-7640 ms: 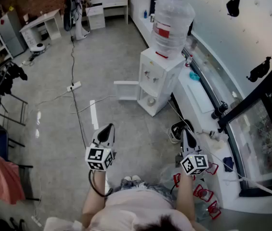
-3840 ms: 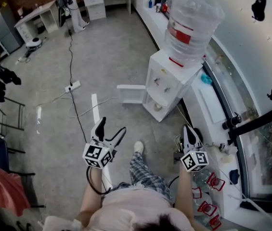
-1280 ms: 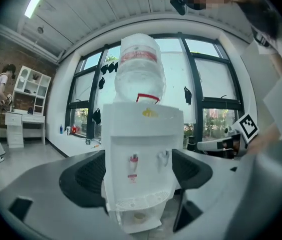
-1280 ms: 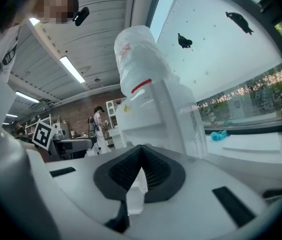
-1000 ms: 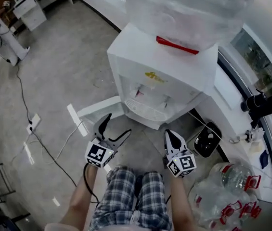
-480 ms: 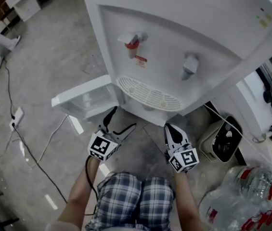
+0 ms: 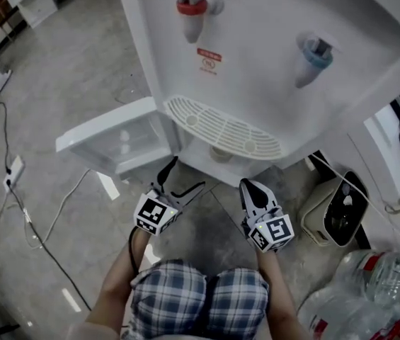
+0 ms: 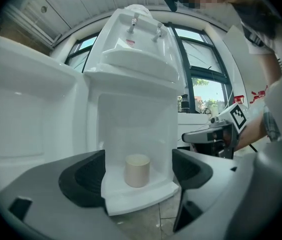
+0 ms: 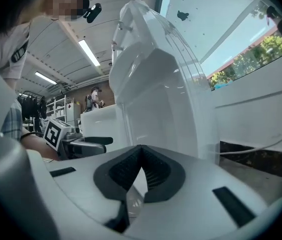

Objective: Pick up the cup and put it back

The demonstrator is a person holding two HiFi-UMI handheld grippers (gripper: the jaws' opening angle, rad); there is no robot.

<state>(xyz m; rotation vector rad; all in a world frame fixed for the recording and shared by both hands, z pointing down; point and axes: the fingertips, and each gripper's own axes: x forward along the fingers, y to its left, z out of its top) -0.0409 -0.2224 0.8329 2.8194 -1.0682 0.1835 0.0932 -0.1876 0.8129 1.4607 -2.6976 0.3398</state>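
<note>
A beige cup (image 8: 137, 170) stands upright on the floor of the white water dispenser's lower compartment (image 8: 131, 129). In the head view only its rim (image 7: 220, 154) peeks out under the drip tray. My left gripper (image 7: 187, 173) is open and points into that compartment. The cup shows between its two black pads (image 8: 83, 176), a short way ahead and untouched. My right gripper (image 7: 249, 186) hovers to the right of the compartment's opening. Its black pads (image 9: 155, 171) are shut together on nothing.
The compartment's door (image 7: 111, 137) hangs open to the left. Above are the drip tray (image 7: 224, 129), a red tap (image 7: 192, 6) and a blue tap (image 7: 313, 52). A beige-and-black appliance (image 7: 334, 214) and plastic bottles (image 7: 376, 289) lie at right. Cables (image 7: 37, 211) cross the floor.
The person has walked up to the dispenser and crouched, so it fills the view. The left gripper opened on the way; both grippers edged towards the lower compartment.
</note>
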